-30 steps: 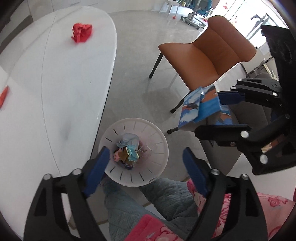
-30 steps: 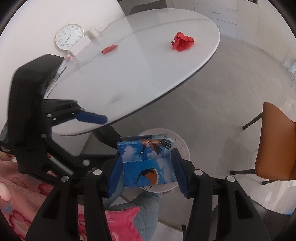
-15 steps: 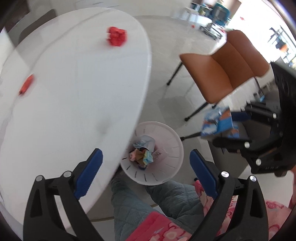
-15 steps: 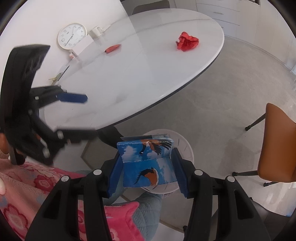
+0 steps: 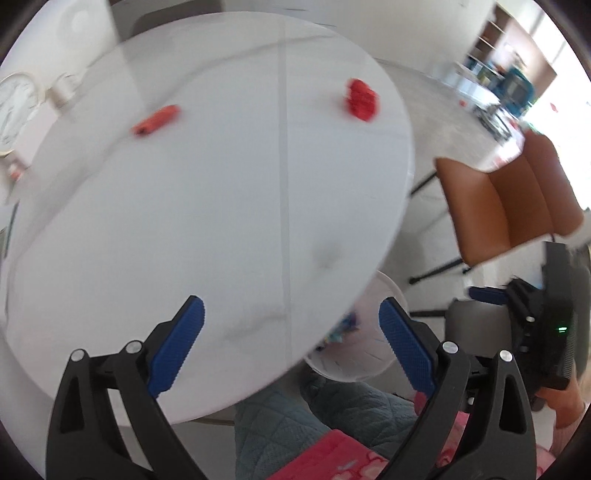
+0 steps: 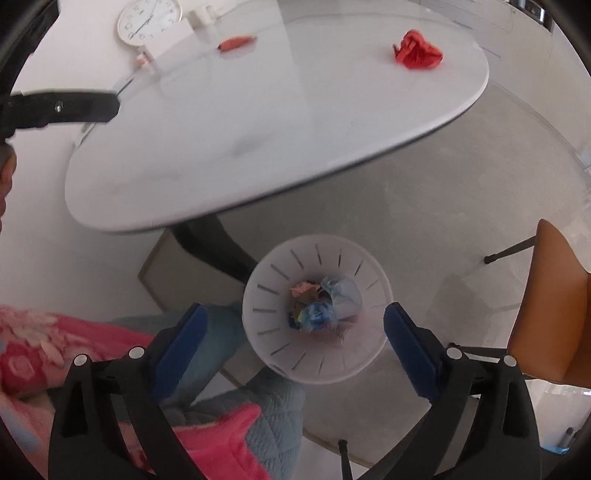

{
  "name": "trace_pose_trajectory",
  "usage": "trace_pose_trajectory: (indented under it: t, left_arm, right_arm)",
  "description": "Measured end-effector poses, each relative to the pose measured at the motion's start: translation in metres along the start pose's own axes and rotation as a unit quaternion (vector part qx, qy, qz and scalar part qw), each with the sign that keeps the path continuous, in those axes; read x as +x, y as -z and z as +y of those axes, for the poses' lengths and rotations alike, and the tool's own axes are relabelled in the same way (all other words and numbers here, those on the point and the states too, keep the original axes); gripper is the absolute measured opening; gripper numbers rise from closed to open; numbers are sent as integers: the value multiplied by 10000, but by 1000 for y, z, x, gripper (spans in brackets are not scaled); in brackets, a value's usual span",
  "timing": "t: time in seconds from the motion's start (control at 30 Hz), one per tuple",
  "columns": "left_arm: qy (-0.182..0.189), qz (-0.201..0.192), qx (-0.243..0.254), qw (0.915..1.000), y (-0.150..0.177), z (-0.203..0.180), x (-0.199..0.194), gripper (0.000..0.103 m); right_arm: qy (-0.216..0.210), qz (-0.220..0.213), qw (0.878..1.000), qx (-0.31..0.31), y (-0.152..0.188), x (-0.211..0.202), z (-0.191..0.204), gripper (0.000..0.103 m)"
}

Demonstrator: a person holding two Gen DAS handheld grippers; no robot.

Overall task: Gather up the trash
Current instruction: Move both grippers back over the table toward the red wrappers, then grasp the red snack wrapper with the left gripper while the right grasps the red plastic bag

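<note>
A white slotted trash bin (image 6: 317, 310) stands on the floor by the table, with crumpled paper and a blue carton (image 6: 316, 314) inside. My right gripper (image 6: 293, 332) is open and empty right above the bin. My left gripper (image 5: 291, 332) is open and empty over the near edge of the white table (image 5: 207, 206). A crumpled red paper (image 5: 362, 99) (image 6: 417, 50) lies near the table's far right edge. A small red wrapper (image 5: 157, 120) (image 6: 236, 42) lies at the far left. The bin (image 5: 354, 354) shows partly under the table edge in the left wrist view.
An orange chair (image 5: 506, 206) (image 6: 550, 314) stands on the floor to the right. A wall clock (image 6: 149, 20) leans behind the table. The person's quilted legs (image 6: 258, 417) are beside the bin. The table's dark pedestal (image 6: 214, 247) is behind the bin.
My right gripper has opened and the blue bird carton has dropped into the bin. My left gripper has swung left from the bin to over the table.
</note>
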State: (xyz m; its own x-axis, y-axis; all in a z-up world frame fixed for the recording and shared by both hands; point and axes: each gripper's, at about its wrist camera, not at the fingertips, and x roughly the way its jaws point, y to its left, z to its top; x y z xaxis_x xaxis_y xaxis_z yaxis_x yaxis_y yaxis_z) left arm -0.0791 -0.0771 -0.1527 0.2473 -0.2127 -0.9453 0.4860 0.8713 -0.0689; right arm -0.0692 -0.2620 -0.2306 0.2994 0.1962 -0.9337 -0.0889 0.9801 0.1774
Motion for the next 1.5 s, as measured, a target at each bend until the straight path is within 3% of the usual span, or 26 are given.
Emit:
trace_pose_trajectory:
  t: [0.27,0.4,0.5,0.57,0.67,0.83,1.0,1.23,1.4,1.5]
  left_arm:
    - [-509,-407,-732,9952,-14,57,-31,95]
    - [-576,-518,-1114,9908,-34,85,-32,95]
    - [-623,-617,-1105,9900,-58,101,-20,95]
    - [-621,-714,-838,9920,-77,107,-8,95]
    - [-519,-861,162,9948,-109,113,15,95]
    - [-164,-629,1359,9886,-158,143,59,95]
    - [59,-287,1608,9866,-205,180,113,95]
    - [518,14,1887,9807,-240,210,162,76]
    - [1068,169,2313,9669,-249,217,174,62]
    - [1186,118,2667,9564,-247,212,174,56]
  right_arm:
    - [255,-538,9982,-99,-46,-44,3,101]
    - [311,-828,9959,202,-77,-56,-1,101]
    - [282,-946,9938,502,-102,-55,-7,101]
    - [328,-937,9931,622,-116,-51,-11,101]
    - [385,-924,9915,837,-139,-45,-17,101]
    - [586,-741,9902,1031,-179,-25,-20,101]
    - [698,-622,9879,1240,-225,6,-16,101]
    - [820,-406,9879,1253,-284,55,-3,101]
    - [849,-289,9881,1251,-309,72,-1,101]
    - [847,-226,9873,1326,-314,78,-4,101]
